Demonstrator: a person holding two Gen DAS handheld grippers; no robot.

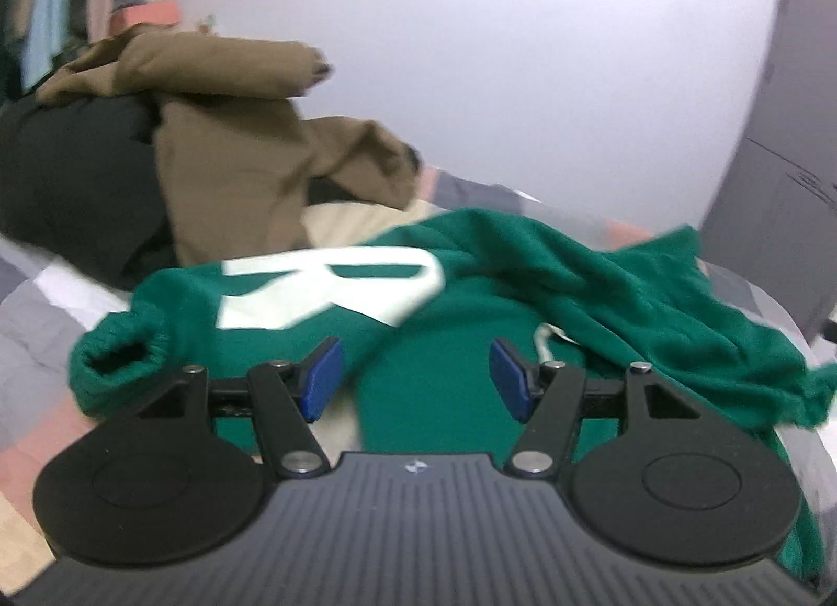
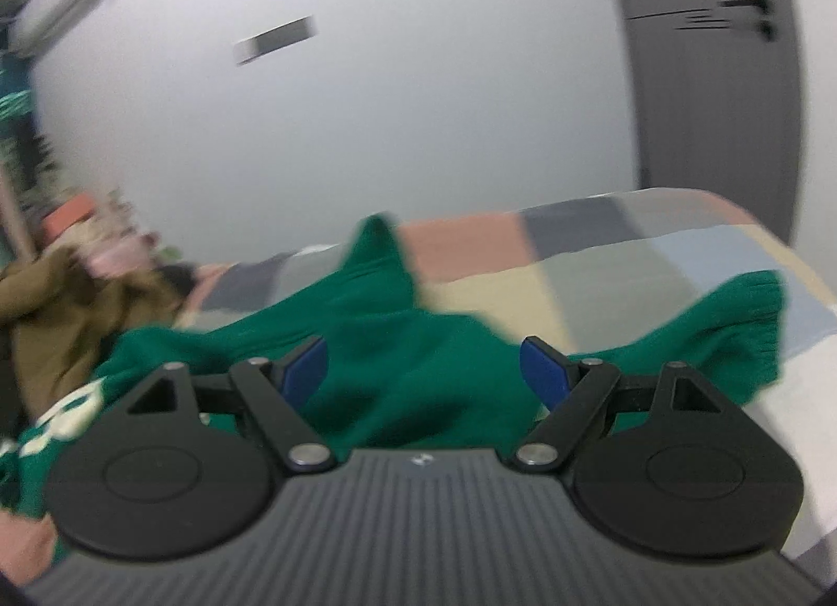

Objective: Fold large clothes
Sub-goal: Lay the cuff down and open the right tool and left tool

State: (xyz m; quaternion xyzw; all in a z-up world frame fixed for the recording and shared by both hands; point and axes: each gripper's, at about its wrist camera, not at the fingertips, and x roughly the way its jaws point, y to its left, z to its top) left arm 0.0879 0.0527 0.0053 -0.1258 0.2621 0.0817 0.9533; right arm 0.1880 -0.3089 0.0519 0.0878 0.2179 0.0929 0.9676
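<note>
Crumpled, green sweater [image 1: 471, 302] lies crosswise.

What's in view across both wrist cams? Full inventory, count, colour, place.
green sweatshirt: 1, green with white lettering, crumpled on the bed in front of both grippers
brown garment: 1, brown, heaped behind the sweatshirt
black garment: 1, black, under the brown one
patchwork bedspread: 1, pink, grey, cream and blue
hanging clothes: several, mixed colours, far left
wall: 1, white
cabinet: 1, grey, far right
left hand-held gripper: 1, black with blue pads, open, empty
right hand-held gripper: 1, same, open, empty
</note>
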